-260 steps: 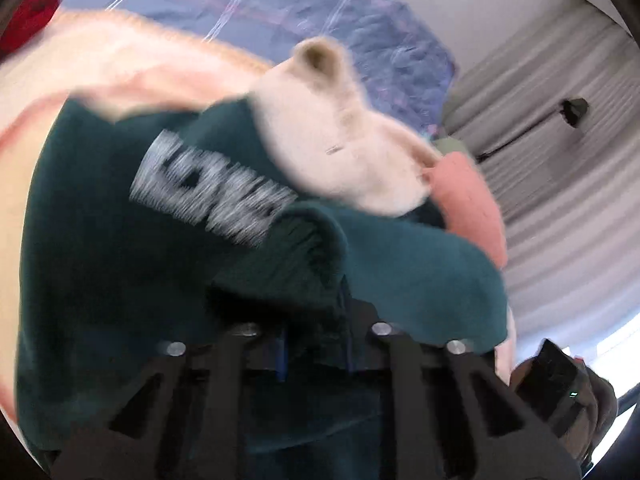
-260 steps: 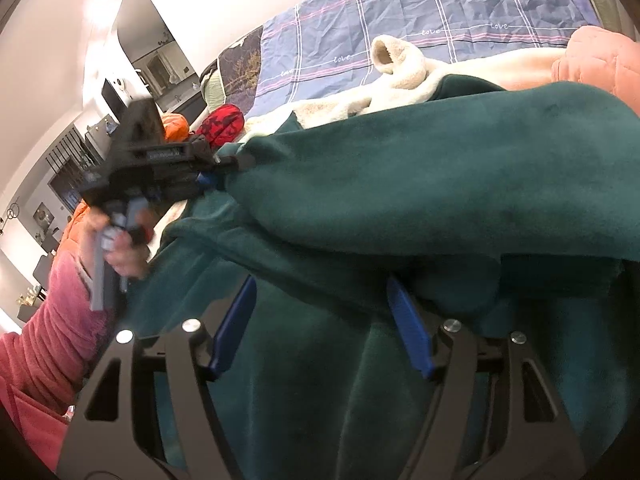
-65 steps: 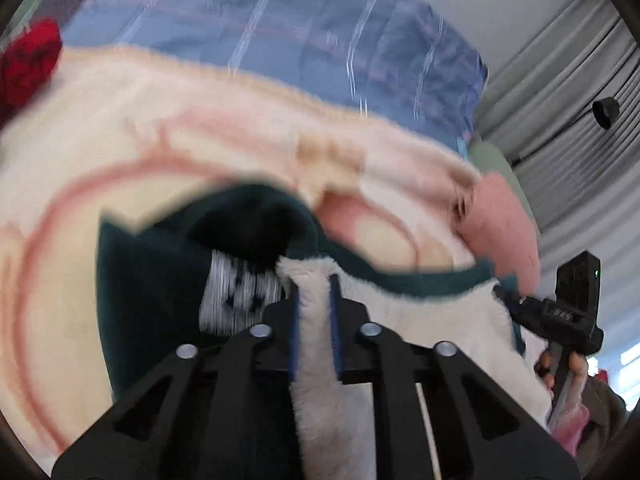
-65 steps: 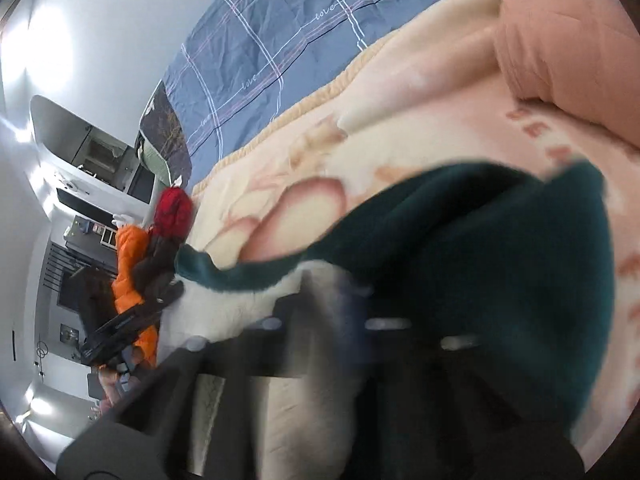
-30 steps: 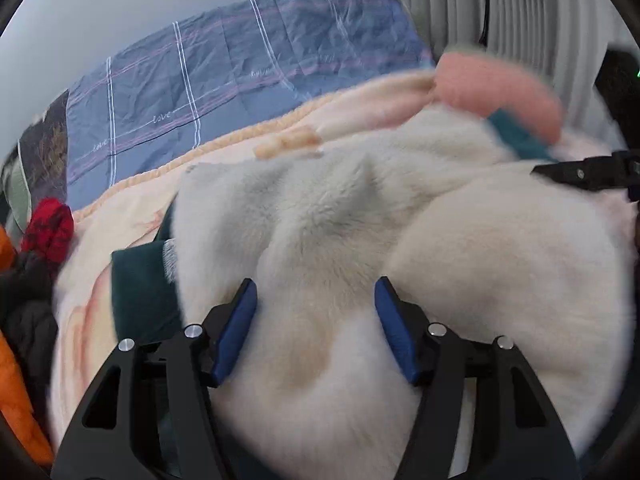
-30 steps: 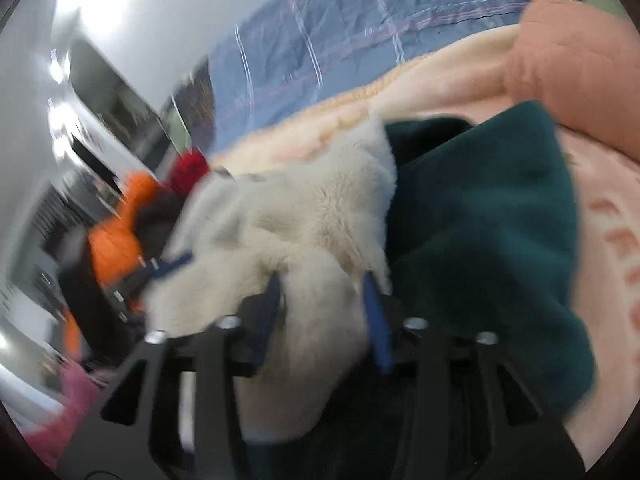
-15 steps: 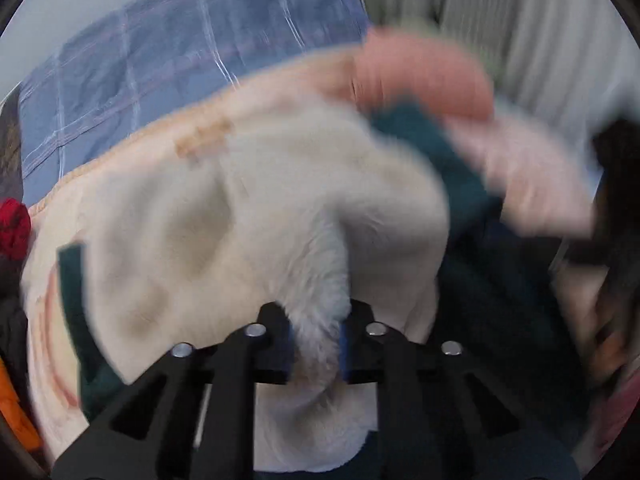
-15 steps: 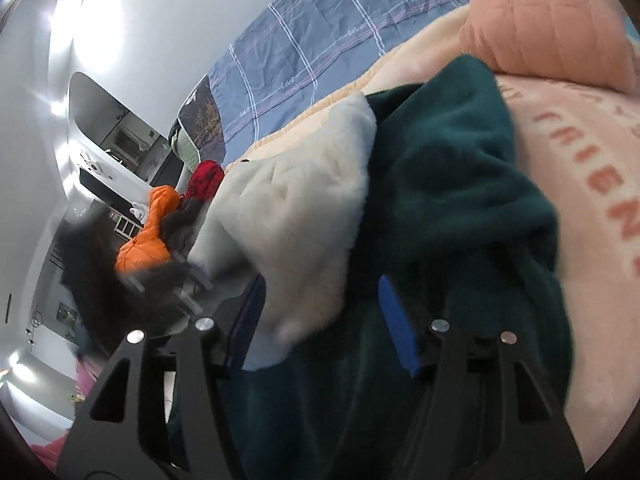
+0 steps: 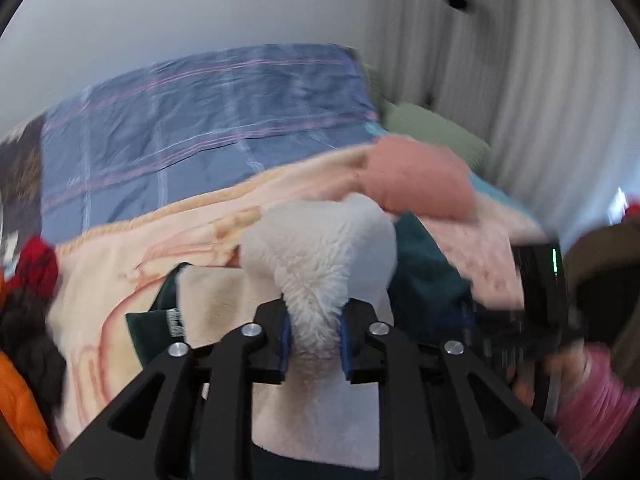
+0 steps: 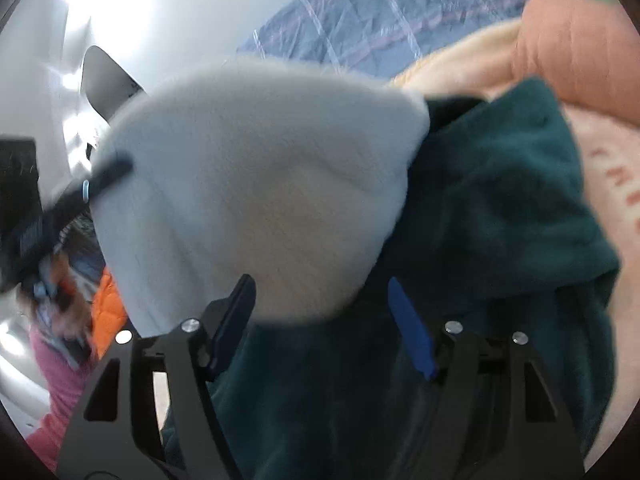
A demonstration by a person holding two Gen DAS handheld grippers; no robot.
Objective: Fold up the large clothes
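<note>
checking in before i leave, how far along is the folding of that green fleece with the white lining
Early to midway. Done: little that shows; the dark green fleece garment lies bunched on the peach blanket, not flat. In hand: the left gripper pinches a bunch of its fluffy white lining, raised; the right gripper is open, jaws just widening, pressing on nothing. Left: spreading it out, folding, squaring up.

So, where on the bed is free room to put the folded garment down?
The blue plaid cover beyond the cream blanket's far edge is bare. The blanket is free left of the fleece garment. Crowded: the pink pillow on the right, the clothes pile at far left.
</note>
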